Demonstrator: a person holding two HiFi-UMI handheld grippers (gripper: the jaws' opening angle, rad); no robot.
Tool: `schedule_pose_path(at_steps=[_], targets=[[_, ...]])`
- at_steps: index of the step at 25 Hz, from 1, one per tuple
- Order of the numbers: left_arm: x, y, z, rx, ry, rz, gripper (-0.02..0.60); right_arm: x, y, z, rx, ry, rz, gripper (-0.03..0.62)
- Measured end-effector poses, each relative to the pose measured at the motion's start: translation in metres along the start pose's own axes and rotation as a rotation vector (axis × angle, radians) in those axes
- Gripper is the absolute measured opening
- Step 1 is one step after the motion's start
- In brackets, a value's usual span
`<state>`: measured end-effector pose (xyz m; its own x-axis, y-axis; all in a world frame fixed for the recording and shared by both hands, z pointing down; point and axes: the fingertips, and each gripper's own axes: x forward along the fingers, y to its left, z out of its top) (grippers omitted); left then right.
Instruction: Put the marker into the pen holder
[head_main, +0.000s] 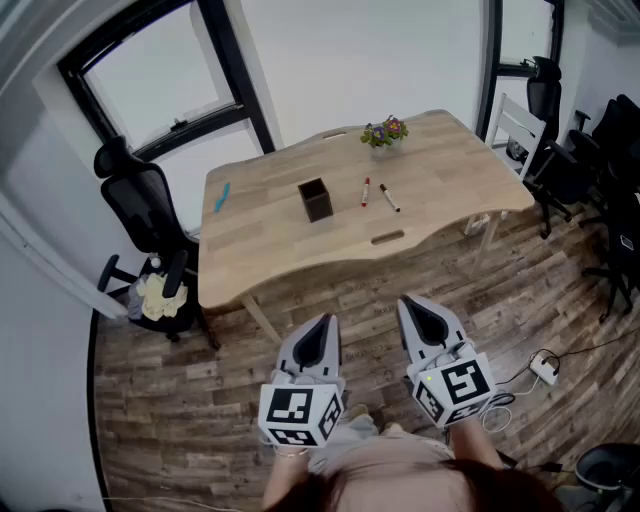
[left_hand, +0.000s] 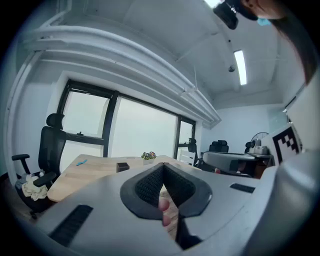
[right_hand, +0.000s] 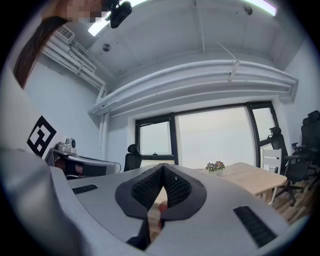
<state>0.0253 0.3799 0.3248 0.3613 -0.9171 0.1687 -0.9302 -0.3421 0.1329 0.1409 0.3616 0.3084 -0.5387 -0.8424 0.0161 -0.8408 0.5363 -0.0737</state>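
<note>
Two markers lie on the wooden table (head_main: 270, 240) in the head view: one with a red cap (head_main: 366, 192) and a darker one (head_main: 389, 198) just right of it. The dark square pen holder (head_main: 316, 199) stands left of them; in the left gripper view it shows as a small dark box (left_hand: 122, 166). Both grippers hover over the floor, well short of the table's near edge. My left gripper (head_main: 322, 325) is shut with nothing in it. My right gripper (head_main: 414, 308) is shut and holds nothing too. Their tips also show in the left gripper view (left_hand: 163, 167) and the right gripper view (right_hand: 163, 168).
A small flower pot (head_main: 384, 133) sits at the table's far edge, a blue object (head_main: 220, 196) at its left end. A black office chair (head_main: 150, 235) stands left of the table, a white chair (head_main: 515, 125) and more black chairs at the right. Cables (head_main: 545, 367) lie on the floor.
</note>
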Motion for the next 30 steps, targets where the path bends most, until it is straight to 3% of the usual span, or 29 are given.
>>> schedule_pose_path(at_steps=[16,30], targets=[[0.033,0.035,-0.001,0.014,0.006,-0.043,0.0,0.046,-0.006,-0.007,-0.016,-0.02,-0.052,-0.006],[0.056,0.077,-0.001,-0.007,0.022,-0.085,0.0,0.089,-0.007,-0.007,0.03,-0.038,-0.096,-0.006]])
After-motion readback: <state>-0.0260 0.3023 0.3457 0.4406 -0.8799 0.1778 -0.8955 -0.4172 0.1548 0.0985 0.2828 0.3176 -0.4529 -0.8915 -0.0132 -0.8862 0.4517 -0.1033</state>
